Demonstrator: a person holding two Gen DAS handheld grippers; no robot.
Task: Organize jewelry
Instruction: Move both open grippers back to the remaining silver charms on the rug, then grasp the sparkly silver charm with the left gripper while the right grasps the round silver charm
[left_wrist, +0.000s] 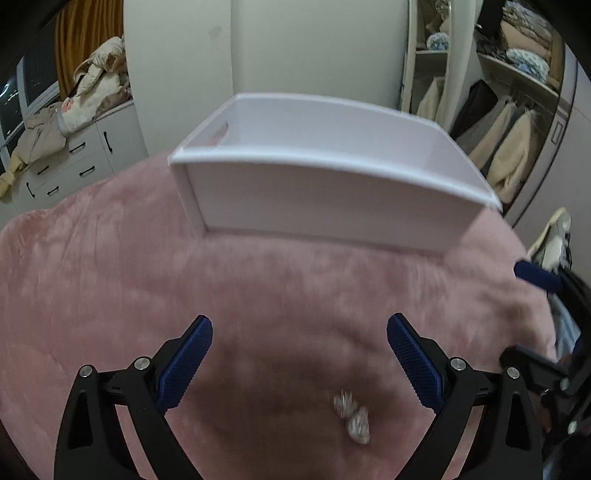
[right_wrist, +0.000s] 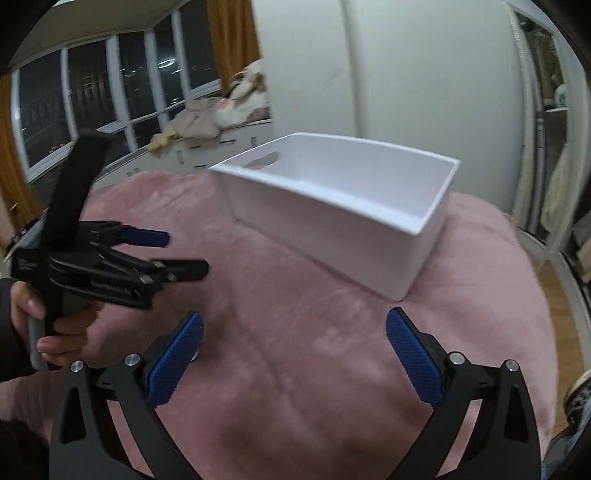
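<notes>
Left tool (left_wrist: 300, 334) spread wide above blurred jewelry (left_wrist: 352, 417); white bin (left_wrist: 325, 195) beyond.

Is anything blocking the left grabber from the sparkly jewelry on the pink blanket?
No. The small silvery jewelry piece lies on the pink fuzzy blanket between the open left gripper fingers, a bit right of middle. Nothing visible lies between them.

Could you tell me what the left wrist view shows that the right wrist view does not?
Only the left wrist view shows the small silvery jewelry piece, blurred, lying on the blanket between the open left tongs. Only the right wrist view shows the window and the box's handle cutout. Both show the white box on the pink blanket; the right tongs are open too.
</notes>
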